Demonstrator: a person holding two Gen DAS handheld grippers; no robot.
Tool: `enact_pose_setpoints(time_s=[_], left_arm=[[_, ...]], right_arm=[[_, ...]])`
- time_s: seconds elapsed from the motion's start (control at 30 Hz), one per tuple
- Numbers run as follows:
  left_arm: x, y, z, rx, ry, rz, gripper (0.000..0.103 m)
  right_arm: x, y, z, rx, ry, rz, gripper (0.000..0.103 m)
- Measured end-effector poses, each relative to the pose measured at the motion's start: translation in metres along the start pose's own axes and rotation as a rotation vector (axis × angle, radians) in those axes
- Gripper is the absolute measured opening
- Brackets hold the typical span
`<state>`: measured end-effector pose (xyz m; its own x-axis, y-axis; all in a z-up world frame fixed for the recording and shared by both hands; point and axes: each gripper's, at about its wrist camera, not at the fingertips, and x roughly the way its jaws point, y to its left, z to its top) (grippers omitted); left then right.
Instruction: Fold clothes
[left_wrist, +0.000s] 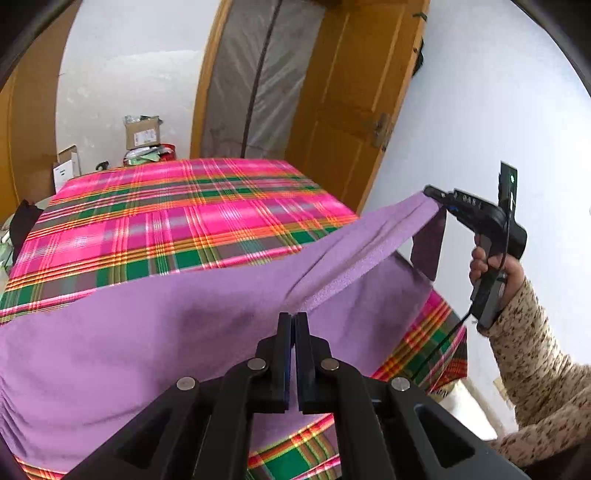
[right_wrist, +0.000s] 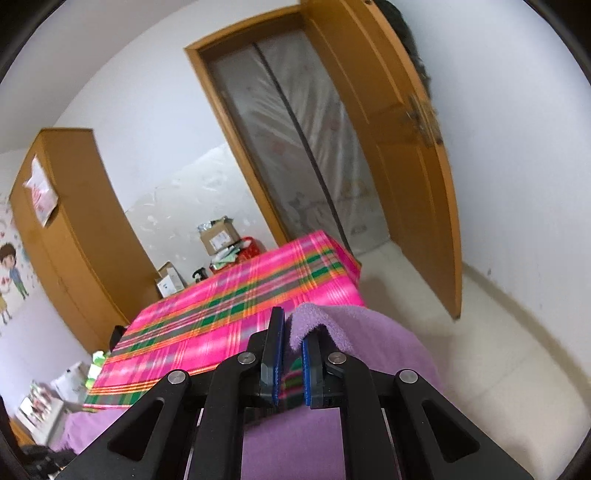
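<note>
A purple cloth (left_wrist: 147, 332) is lifted above a bed with a pink plaid sheet (left_wrist: 166, 221). It stretches taut between the two grippers. In the left wrist view my left gripper (left_wrist: 294, 315) is shut on the cloth's near edge. At the right of that view, a hand in a speckled sleeve (left_wrist: 535, 332) holds my right gripper (left_wrist: 429, 192), which pinches a cloth corner raised high. In the right wrist view the right gripper (right_wrist: 293, 325) has the purple cloth (right_wrist: 388, 350) gripped at its tips. The cloth edge drapes over the right finger and hides its tip.
Cardboard boxes (left_wrist: 142, 133) and clutter stand beyond the bed's far end. An open wooden door (right_wrist: 424, 184) and a curtained doorway (right_wrist: 295, 147) lie behind the bed. A wooden wardrobe (right_wrist: 74, 240) is at the left, pale floor (right_wrist: 480, 350) at the right.
</note>
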<state>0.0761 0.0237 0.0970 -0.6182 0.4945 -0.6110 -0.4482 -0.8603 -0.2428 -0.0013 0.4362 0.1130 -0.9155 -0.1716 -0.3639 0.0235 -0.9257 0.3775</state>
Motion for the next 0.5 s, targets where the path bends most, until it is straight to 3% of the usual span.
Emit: enact_pose_setpoints(time_s=[0.17, 0.5], left_arm=[[0.002, -0.006, -0.006, 0.001, 0.014, -0.014, 0.002], [0.032, -0.016, -0.045, 0.016, 0.180, -0.041, 0.002]], right_arm=[[-0.007, -0.009, -0.005, 0.005, 0.002, -0.005, 0.009], [-0.010, -0.049, -0.054, 0.040, 0.118, -0.080, 0.009]])
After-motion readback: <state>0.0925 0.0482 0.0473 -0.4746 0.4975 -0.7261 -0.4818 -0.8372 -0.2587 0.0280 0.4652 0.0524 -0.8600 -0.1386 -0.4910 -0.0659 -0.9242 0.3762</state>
